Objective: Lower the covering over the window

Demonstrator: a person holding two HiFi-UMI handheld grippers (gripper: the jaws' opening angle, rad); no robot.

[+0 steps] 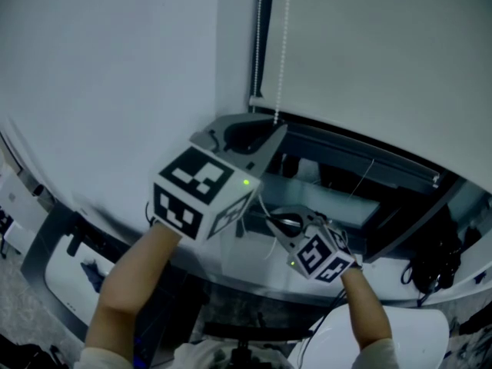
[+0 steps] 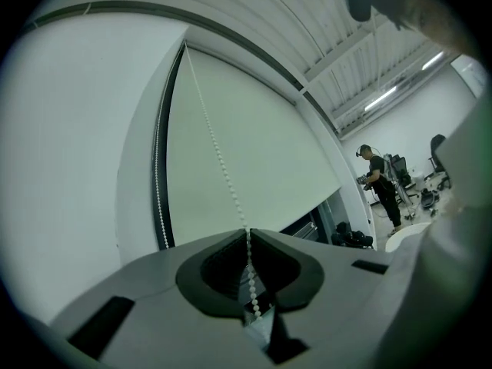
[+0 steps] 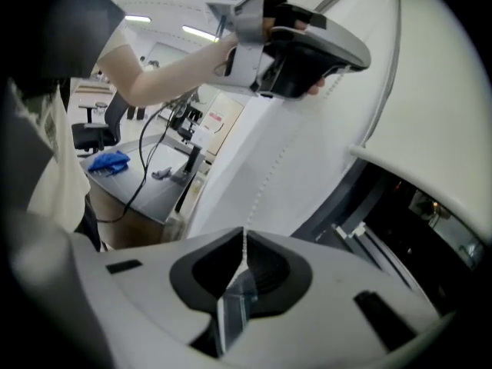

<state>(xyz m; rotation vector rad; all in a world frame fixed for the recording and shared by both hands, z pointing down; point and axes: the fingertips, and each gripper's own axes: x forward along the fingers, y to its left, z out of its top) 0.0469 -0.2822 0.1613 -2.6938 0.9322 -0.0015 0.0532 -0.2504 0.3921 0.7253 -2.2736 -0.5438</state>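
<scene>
Two claws grip one bead chain (image 2: 219, 156). Your left claw (image 1: 274, 128), the higher of the pair, has its tips pressed together on the chain. A few beads hang through behind the tips. From them the chain climbs in front of the roller blind (image 1: 369, 60), near its left edge. A second strand (image 2: 160, 175) hangs further left against the dark frame (image 2: 164, 129). The blind covers the upper part of the window, and its bottom bar (image 1: 361, 151) sits above a dark uncovered strip (image 1: 346, 198). Lower and to the right, your right claw (image 1: 277, 223) is also pinched shut on the chain, which enters the seam between its tips and runs up to the left claw above.
</scene>
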